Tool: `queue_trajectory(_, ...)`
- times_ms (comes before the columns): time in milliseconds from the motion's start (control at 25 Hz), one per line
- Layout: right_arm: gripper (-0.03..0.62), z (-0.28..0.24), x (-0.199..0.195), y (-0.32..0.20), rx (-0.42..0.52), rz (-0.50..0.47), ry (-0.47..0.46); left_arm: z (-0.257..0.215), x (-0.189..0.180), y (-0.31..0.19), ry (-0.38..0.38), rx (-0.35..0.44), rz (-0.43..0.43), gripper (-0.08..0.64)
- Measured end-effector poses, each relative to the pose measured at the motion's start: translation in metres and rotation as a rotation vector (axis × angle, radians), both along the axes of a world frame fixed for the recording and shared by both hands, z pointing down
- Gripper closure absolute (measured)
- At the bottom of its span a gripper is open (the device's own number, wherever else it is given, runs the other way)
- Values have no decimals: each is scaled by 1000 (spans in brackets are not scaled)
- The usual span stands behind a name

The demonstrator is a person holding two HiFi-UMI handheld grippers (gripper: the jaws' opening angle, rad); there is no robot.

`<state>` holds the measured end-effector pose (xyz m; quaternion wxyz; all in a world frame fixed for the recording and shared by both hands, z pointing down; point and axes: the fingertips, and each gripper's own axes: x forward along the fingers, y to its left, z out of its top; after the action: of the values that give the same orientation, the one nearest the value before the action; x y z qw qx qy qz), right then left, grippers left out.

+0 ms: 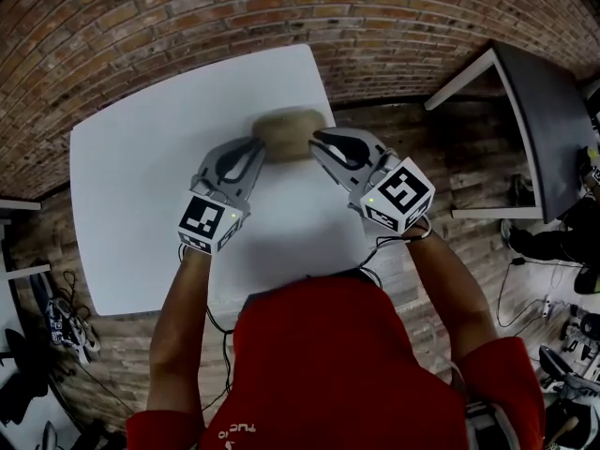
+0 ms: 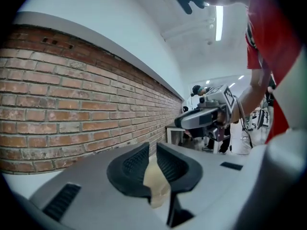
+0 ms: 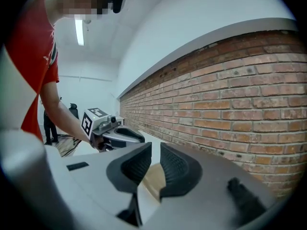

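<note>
Left gripper [image 1: 255, 150]: clenched on tan cloth [image 1: 291, 129], far table [image 1: 131, 186] edge.
Right gripper [image 1: 321, 142]: same cloth pinched.
Risk: thin hold, cloth may slip.

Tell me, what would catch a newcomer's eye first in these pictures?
First come the two grey grippers with black-and-white marker cubes, held by a person in a red shirt: the left gripper and the right gripper meet over a white table. Between them is a tan object, with each gripper's jaws closed on one end of it. A red brick wall runs behind the table.
</note>
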<state>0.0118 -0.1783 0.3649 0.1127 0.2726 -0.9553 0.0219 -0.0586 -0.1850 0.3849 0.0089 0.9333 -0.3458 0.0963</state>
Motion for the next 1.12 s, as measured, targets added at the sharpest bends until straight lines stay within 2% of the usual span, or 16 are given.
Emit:
queue_trajectory(40, 557, 3, 1, -2, -1, -14, 14, 4, 3, -1, -12, -6, 20, 492)
queue_trajectory(120, 531, 12, 1, -4, -7, -44, 53, 12, 8, -4, -33, -23, 62, 352)
queue_trajectory(160, 480, 17, 0, -6, -13, -61, 78, 16, 10, -5, -45, -29, 82, 324)
queue_trajectory(240, 425, 28, -3, -8, -20, -99, 136, 25, 13, -8, -74, -36, 118, 257)
queue_trajectory(440, 340, 58, -8, -9, 1, -207, 316, 47, 18, -15, -174, -52, 204, 148)
queue_trajectory(720, 298, 100, 1, -16, 61, -311, 544, 88, 18, -26, -355, -60, 295, 84)
queue_trajectory(880, 291, 120, 8, -21, 110, -355, 657, 103, 19, -36, -417, -65, 322, 71)
queue_trajectory(1120, 290, 150, 15, -28, 208, -390, 814, 127, 24, -39, -565, -33, 393, 67)
